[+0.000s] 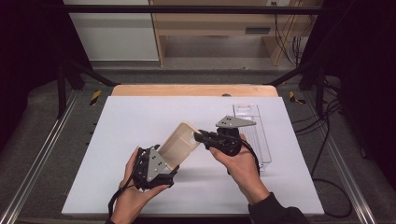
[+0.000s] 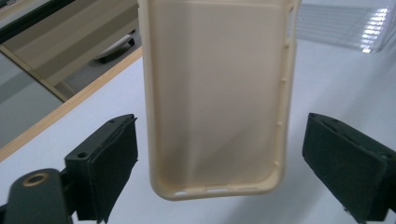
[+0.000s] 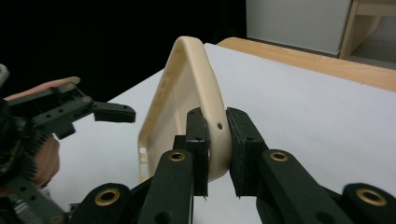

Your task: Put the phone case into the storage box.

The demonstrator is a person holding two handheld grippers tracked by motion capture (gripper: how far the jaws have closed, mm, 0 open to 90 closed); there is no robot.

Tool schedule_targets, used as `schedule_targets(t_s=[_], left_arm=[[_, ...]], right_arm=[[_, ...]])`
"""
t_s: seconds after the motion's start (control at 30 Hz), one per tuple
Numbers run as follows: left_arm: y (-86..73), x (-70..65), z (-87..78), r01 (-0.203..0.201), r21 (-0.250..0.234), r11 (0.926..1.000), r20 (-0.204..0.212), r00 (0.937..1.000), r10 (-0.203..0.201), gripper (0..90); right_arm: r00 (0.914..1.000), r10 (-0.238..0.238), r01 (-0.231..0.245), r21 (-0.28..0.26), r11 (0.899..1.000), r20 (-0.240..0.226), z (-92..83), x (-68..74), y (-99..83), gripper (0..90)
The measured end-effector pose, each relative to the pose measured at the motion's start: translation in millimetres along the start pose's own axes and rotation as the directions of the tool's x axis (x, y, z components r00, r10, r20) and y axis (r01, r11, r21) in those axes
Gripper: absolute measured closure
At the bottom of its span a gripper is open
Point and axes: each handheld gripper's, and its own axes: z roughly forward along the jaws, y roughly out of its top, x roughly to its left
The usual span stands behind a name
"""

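A cream phone case (image 1: 180,142) hangs tilted above the white mat (image 1: 135,116), its hollow side facing the left gripper view (image 2: 215,93). My right gripper (image 1: 196,136) is shut on the case's upper end; in the right gripper view its pads pinch the rim (image 3: 217,135) of the case (image 3: 196,84). My left gripper (image 1: 167,159) is at the case's lower end, open. Its two jaws stand wide on either side of the case (image 2: 219,154) without touching it. That left gripper (image 3: 70,112) also shows farther off in the right gripper view.
A clear plastic package (image 1: 254,130) lies on the mat to the right, behind the right hand, also seen as a clear package (image 2: 341,23) in the left gripper view. The wooden table edge (image 1: 194,90) runs along the back. Metal rails flank the table.
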Motion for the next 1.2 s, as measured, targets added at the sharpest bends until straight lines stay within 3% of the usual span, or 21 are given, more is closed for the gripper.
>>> schedule_targets(t_s=[0.13, 0.27, 0.4, 0.57, 0.87, 1.2], left_arm=[[1.9, 0.8, -0.7, 0.048, -0.010, 0.9988, 0.048, 0.9978, -0.047, 7.9], [0.4, 7.1, -1.0, 0.120, -0.008, 0.9927, 0.081, 0.9896, -0.119, 5.6], [-3.1, 17.7, -1.6, 0.160, -0.006, 0.9871, 0.076, 0.9844, -0.159, 4.7], [-9.9, 32.5, -2.4, 0.223, -0.004, 0.9748, 0.070, 0.9725, -0.222, 4.5], [-24.8, 52.6, -12.7, 0.273, -0.020, 0.9618, 0.035, 0.9616, -0.272, 4.9], [-31.5, 63.7, -18.5, 0.276, -0.030, 0.9608, 0.021, 0.9612, -0.275, 5.2]], right_arm=[[0.9991, -0.030, 0.030, 0.004, 1.000, 0.031, -3.5, -7.1, 7.3, 79.6], [0.9973, -0.047, 0.046, 0.012, 0.999, 0.057, -8.0, -18.4, 15.2, 79.6], [0.9955, -0.054, 0.053, 0.011, 0.999, 0.079, -13.5, -30.2, 23.2, 79.6], [0.9921, -0.062, 0.061, 0.016, 0.998, 0.109, -18.3, -43.8, 31.5, 79.5], [0.9806, -0.116, 0.115, 0.019, 0.993, 0.158, -28.6, -56.0, 46.7, 79.5], [0.9685, -0.166, 0.164, 0.024, 0.986, 0.186, -40.4, -65.5, 66.7, 79.5]])
